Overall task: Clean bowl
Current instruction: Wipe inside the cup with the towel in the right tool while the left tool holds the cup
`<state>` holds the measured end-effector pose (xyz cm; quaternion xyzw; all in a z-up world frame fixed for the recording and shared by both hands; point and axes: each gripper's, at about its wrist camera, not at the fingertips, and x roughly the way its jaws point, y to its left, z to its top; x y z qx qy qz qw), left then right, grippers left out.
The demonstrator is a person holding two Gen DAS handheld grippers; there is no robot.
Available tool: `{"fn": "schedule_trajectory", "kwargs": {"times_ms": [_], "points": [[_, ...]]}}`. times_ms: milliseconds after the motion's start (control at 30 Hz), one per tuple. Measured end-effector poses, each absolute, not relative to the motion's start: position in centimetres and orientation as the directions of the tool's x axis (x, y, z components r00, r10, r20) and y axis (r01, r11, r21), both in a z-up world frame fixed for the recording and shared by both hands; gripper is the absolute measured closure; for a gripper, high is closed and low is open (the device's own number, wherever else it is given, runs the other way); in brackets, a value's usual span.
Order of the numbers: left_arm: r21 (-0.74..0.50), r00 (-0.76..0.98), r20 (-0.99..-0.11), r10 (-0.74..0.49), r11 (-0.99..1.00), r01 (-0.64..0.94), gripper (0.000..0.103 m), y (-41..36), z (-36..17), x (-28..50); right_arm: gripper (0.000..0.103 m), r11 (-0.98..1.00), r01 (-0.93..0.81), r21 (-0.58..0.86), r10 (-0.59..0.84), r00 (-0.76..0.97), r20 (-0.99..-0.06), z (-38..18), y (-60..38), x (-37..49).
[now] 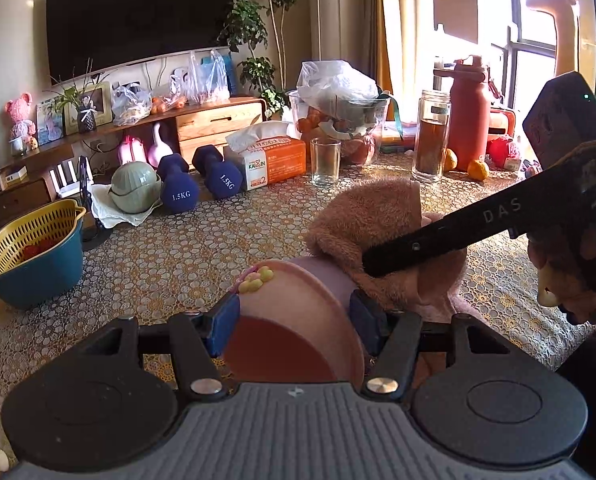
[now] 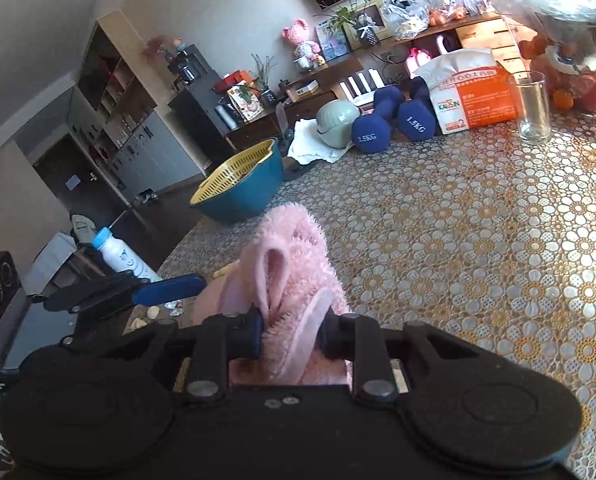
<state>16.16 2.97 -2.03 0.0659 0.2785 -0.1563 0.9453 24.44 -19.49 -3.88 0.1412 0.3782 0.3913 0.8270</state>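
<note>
A pink bowl (image 1: 298, 316) with a small yellow flower ornament on its rim is tilted on its side, and my left gripper (image 1: 293, 318) is shut on it with a blue pad on each side. A fluffy pink cloth (image 1: 374, 216) presses against the bowl's far side. My right gripper (image 2: 293, 332) is shut on that cloth (image 2: 289, 256). In the left wrist view one black finger (image 1: 438, 236) of the right gripper crosses over the cloth from the right. In the right wrist view a blue-padded finger (image 2: 165, 290) of the left gripper shows at the left, and the cloth hides most of the bowl.
The table (image 1: 201, 256) has a gold lace-pattern cover. At its left edge stands a blue basin with a yellow colander (image 1: 29, 248). Along the back are two blue dumbbells (image 1: 177, 188), a tissue box (image 1: 273, 160), a drinking glass (image 1: 325, 162), a tea bottle (image 1: 432, 136) and a red flask (image 1: 468, 112).
</note>
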Motion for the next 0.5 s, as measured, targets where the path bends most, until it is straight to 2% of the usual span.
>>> {"fn": "schedule_trajectory", "kwargs": {"times_ms": [300,500], "points": [[0.05,0.796,-0.548,-0.258,0.94,0.338,0.043,2.8,-2.1,16.0,0.08,0.754,-0.497,0.43,0.643,0.421,-0.64,-6.1,-20.2,25.2],[0.039,0.796,-0.546,-0.261,0.941,0.335,0.043,2.9,-2.1,16.0,0.08,0.669,-0.568,0.479,0.735,0.411,-0.539,-1.7,-21.0,24.0]]}}
